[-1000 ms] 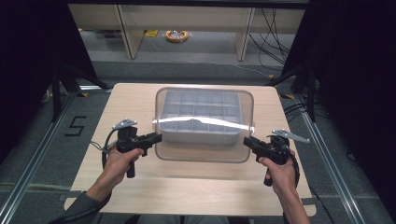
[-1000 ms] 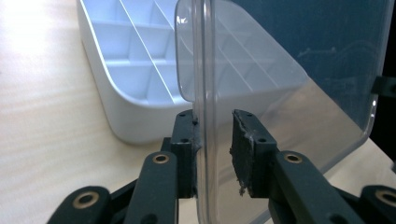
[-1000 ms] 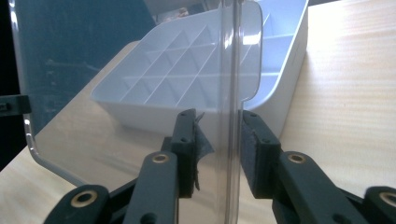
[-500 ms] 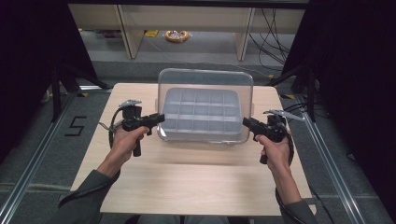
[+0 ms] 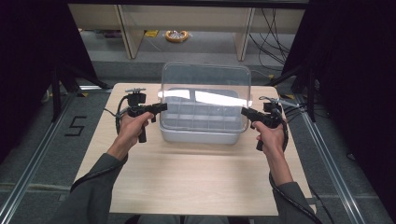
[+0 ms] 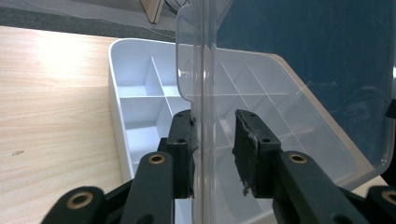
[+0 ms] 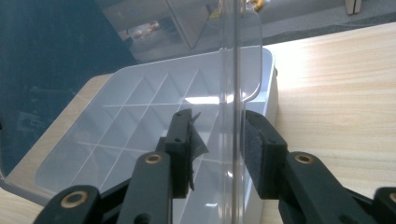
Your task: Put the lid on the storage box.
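A white compartment box (image 5: 201, 136) sits at the back middle of the wooden table (image 5: 196, 177). Its clear lid (image 5: 205, 79) stands nearly upright over the back rim. My left gripper (image 5: 161, 107) is at the lid's left edge and my right gripper (image 5: 243, 112) at its right edge. In the left gripper view the lid (image 6: 201, 70) passes between the jaws of the left gripper (image 6: 212, 140), against one pad with a gap to the other. In the right gripper view the lid (image 7: 236, 56) runs between the parted jaws of the right gripper (image 7: 217, 140). The box's compartments (image 7: 140, 102) look empty.
Beyond the table's far edge are shelf legs, a yellow object (image 5: 176, 35) on the floor and cables (image 5: 275, 28) at the back right. A "5" mark (image 5: 77, 126) lies on the floor to the left. Bare tabletop spreads in front of the box.
The lid has swung up from almost flat to nearly upright. Both grippers rose and moved away from me with its side edges.
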